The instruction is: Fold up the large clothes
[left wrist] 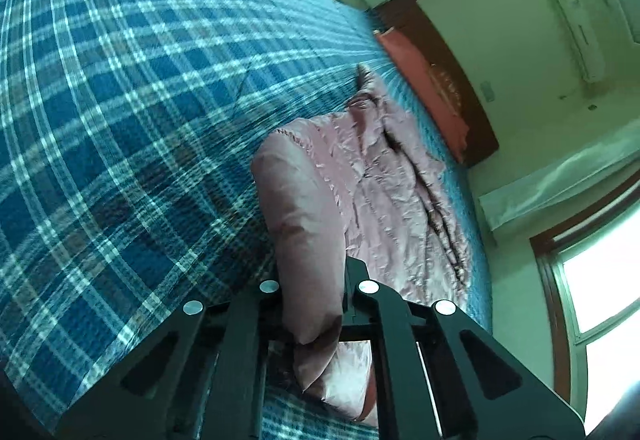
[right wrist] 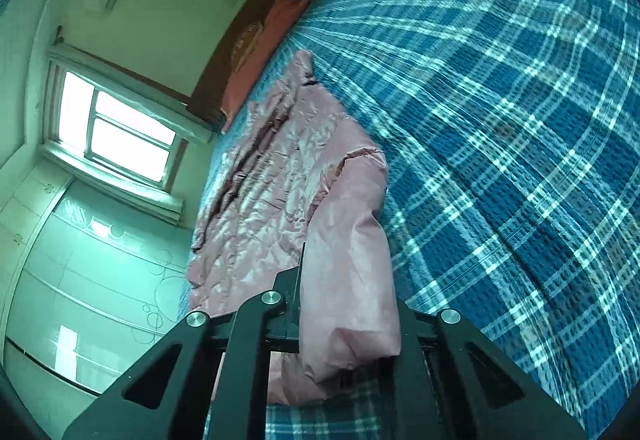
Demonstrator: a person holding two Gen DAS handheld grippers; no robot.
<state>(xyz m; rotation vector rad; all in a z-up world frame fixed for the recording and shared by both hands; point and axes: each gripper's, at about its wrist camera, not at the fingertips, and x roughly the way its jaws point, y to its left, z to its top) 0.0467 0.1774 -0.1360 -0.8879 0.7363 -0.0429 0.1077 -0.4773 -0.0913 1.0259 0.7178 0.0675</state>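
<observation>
Gripping a sleeve each, the left gripper and right gripper are closed on the pink padded jacket, which lies spread along the edge of the plaid-covered bed, near the red pillow at the headboard end.

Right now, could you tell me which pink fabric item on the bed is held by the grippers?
The shiny quilted pink jacket; the flat salmon pillow lies untouched by the headboard.

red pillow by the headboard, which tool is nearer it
Cannot tell: left tool and right tool each grip a sleeve of the pink jacket, both across it from the red pillow.
</observation>
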